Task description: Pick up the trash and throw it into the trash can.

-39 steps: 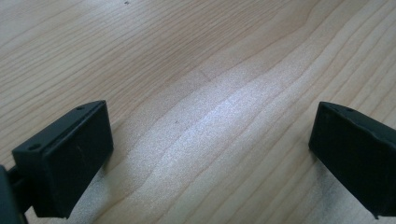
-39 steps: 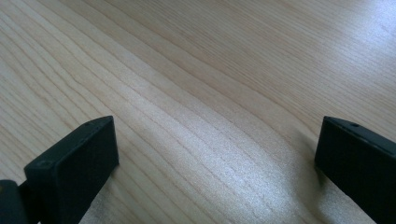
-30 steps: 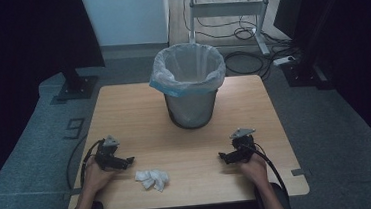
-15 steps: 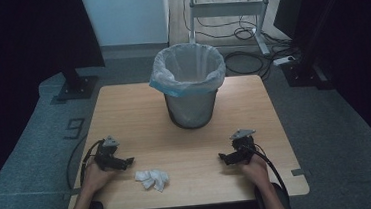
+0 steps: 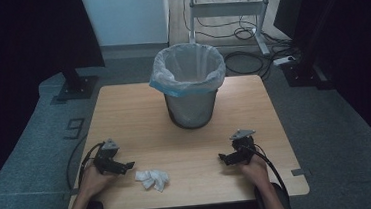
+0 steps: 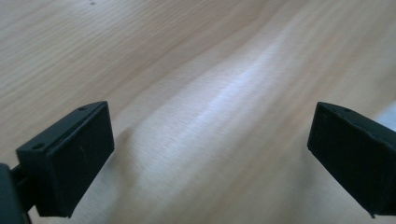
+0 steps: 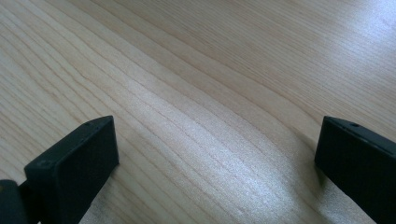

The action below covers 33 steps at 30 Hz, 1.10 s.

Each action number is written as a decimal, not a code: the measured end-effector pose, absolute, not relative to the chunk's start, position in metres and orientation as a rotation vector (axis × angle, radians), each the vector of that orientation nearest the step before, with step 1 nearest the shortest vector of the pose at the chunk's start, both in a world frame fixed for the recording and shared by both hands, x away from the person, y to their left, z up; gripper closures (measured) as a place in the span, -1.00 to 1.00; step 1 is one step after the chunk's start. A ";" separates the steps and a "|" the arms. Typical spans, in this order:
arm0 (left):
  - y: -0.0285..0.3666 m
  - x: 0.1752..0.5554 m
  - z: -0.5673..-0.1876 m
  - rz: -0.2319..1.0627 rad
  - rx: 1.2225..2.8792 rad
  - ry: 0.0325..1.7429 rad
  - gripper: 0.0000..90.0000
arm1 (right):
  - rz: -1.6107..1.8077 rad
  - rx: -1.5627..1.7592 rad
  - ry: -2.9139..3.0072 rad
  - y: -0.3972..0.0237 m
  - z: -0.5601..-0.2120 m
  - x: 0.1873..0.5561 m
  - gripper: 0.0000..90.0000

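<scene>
left gripper [image 5: 128, 165] jaws wide, empty, near table's [image 5: 133, 108] front-left corner | crumpled tissue [image 5: 152, 179] just beside it, front edge | right gripper [image 5: 224, 158] wide, empty | risk: shallow pinch, tissue slips short of bin [image 5: 191, 101]

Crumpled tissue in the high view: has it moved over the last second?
No. The crumpled tissue lies at the same spot near the table's front edge, just right of the left gripper, at the same offset from the waste bin.
</scene>
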<state>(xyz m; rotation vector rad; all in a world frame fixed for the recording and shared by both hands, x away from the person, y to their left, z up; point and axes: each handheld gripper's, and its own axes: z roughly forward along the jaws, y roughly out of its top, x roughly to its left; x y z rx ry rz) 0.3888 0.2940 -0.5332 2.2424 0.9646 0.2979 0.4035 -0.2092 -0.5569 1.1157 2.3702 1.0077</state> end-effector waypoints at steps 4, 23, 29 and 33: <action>0.296 0.378 -0.526 0.262 2.207 0.944 -0.97 | 1.007 1.118 2.369 -0.209 -0.557 0.403 -1.00; 0.253 0.344 -0.514 0.186 2.226 0.744 -0.98 | 1.006 1.121 2.368 -0.208 -0.557 0.402 -1.00; 0.234 0.341 -0.518 0.160 2.251 0.688 -0.98 | 1.007 1.119 2.370 -0.208 -0.557 0.402 -1.00; 0.225 0.343 -0.523 0.163 2.274 0.672 -0.97 | 1.008 1.117 2.371 -0.208 -0.557 0.402 -1.00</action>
